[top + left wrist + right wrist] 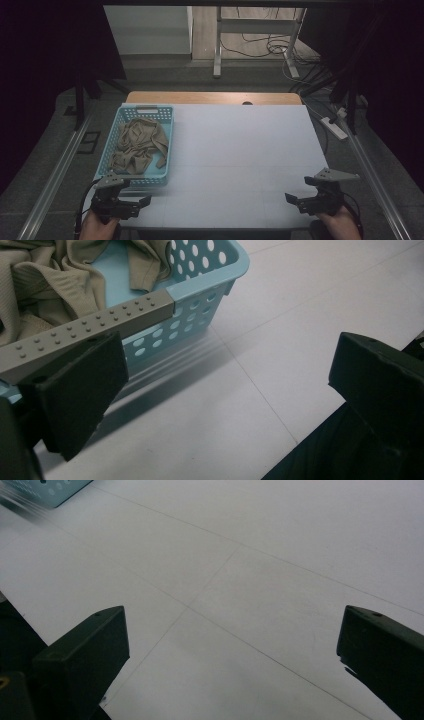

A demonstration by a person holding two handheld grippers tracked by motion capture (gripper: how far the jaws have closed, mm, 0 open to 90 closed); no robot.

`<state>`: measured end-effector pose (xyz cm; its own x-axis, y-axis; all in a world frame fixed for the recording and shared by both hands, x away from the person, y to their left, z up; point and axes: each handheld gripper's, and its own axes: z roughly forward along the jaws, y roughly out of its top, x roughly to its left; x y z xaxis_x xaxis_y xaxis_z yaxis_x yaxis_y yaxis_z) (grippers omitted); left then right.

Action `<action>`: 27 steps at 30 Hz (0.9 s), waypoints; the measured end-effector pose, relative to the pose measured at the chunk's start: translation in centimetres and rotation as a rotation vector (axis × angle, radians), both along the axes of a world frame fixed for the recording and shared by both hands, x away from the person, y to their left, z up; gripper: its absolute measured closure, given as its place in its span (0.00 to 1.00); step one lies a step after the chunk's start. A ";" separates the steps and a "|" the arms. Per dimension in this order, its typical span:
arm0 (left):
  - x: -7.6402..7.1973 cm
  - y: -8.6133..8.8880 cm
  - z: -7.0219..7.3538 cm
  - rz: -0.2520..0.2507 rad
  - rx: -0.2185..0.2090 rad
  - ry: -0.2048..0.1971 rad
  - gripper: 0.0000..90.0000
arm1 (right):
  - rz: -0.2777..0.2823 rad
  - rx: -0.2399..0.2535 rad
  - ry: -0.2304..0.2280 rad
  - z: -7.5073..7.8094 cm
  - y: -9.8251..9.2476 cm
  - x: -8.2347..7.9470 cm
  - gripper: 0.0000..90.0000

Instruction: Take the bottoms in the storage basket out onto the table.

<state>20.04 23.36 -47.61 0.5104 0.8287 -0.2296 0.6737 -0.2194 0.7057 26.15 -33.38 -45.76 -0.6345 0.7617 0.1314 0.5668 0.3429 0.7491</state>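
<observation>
In the high view, nearest the camera, the person's two hands came in over the near edge of the white counter (pixel 240 150), each holding a claw. The left claw (pixel 145 201) sat at the near left corner, its jaws apart with nothing between them, pointing toward the middle of the counter and lying just in front of the near end of the light blue basket (pixel 167 145). The right claw (pixel 290 198) sat at the near right corner, well apart from the basket, its jaws likewise apart and empty, pointing left. The basket stood along the left side of the counter, and a crumpled tan cloth (pixel 137 145) lay inside it, covering most of its floor. Beyond the far edge of the counter, a white frame stood on the floor among loose cables. In the left gripper view, the left claw (pixel 225 385) showed its two black jaws rising wide apart from the bottom, bare white counter (pixel 300 305) between them. The perforated blue basket (pixel 200 305) sat near the left jaw, with a studded grey bar crossing in front of its corner, and the tan cloth (pixel 50 285) lay bunched inside. In the right gripper view, the right claw (pixel 232 650) held its jaws wide apart over the bare counter (pixel 250 555), and a corner of the basket (pixel 55 490) appeared far off at the upper left.
</observation>
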 end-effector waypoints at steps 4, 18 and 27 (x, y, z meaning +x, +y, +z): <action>0.0 0.0 0.0 0.001 0.001 0.002 0.02 | 0.005 -0.005 0.002 0.0 0.0 0.0 0.01; 0.0 -0.1 0.2 -0.020 0.010 -0.005 0.02 | 0.012 -0.019 0.008 0.0 0.2 0.0 0.01; 0.2 0.3 0.6 -0.054 -0.027 -0.013 0.02 | 0.013 -0.015 0.010 0.0 0.2 0.0 0.01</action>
